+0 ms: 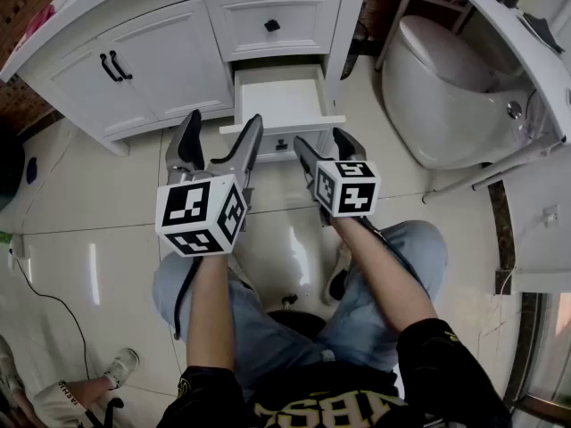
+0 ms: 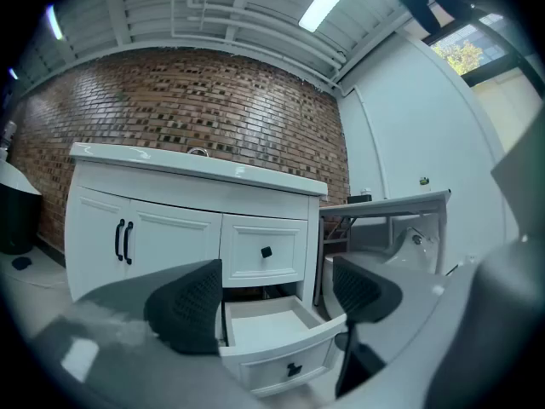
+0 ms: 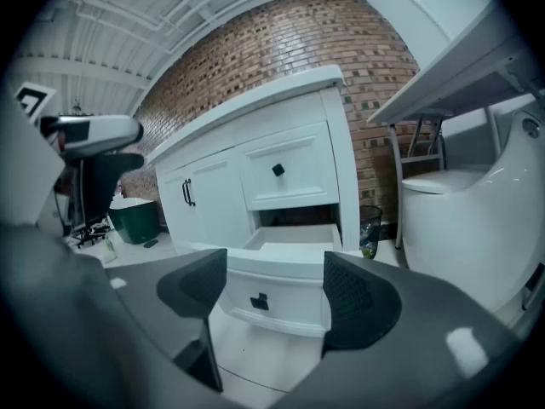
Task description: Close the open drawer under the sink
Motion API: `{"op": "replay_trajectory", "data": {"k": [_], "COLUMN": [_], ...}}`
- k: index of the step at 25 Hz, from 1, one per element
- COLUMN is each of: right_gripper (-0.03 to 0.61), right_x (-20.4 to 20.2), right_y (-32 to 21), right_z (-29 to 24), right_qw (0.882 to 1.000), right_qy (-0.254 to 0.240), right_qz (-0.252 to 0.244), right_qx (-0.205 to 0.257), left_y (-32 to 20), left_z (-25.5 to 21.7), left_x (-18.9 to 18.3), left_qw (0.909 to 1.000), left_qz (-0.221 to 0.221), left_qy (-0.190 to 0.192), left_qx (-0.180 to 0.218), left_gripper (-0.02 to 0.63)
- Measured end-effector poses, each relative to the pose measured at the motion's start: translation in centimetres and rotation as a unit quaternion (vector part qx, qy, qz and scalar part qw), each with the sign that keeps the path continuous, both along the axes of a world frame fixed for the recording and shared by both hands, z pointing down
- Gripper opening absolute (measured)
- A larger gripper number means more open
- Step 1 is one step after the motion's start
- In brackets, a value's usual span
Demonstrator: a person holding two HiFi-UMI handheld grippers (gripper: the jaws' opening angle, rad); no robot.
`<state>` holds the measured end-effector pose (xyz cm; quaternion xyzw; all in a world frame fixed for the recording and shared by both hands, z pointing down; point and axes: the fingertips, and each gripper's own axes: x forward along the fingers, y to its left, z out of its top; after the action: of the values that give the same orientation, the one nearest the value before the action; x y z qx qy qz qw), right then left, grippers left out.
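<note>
drawer (image 1: pixel 284 96): open, empty, upper centre of head view, under white vanity (image 1: pixel 169 61) | left gripper (image 1: pixel 220 130): jaws apart, nothing between | right gripper (image 1: pixel 323 143): jaws wide, empty, facing drawer knob (image 3: pixel 260 301) | I judge both lined up to push it in

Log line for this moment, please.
bottom drawer: open, looks empty | left gripper: jaws open, nothing held | right gripper: jaws open, nothing held | contact: none visible
</note>
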<state>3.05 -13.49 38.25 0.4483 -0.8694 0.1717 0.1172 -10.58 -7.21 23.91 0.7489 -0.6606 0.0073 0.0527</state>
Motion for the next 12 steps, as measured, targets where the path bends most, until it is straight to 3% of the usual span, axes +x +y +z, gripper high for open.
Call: {"op": "replay_trajectory", "data": {"k": [5, 12], "right_gripper": [0.327, 0.254], "right_x": [-2.5, -5.8], "right_y": [-0.7, -1.0], "right_z": [4.2, 7.3], "right_qw": [0.998, 0.992], "right_qy": [0.038, 0.049], "right_qz": [-0.041, -0.091], "right_qx": [-0.038, -0.078], "left_y": [-1.7, -4.2], "left_z": [0.3, 1.7], "left_x": [0.3, 1.4], "left_qw": [0.9999, 0.9993], "left_qz": [0.004, 0.026], "left_qy": [0.010, 0.019], "left_qx": [-0.002, -0.018], "left_gripper": [0.413, 0.413]}}
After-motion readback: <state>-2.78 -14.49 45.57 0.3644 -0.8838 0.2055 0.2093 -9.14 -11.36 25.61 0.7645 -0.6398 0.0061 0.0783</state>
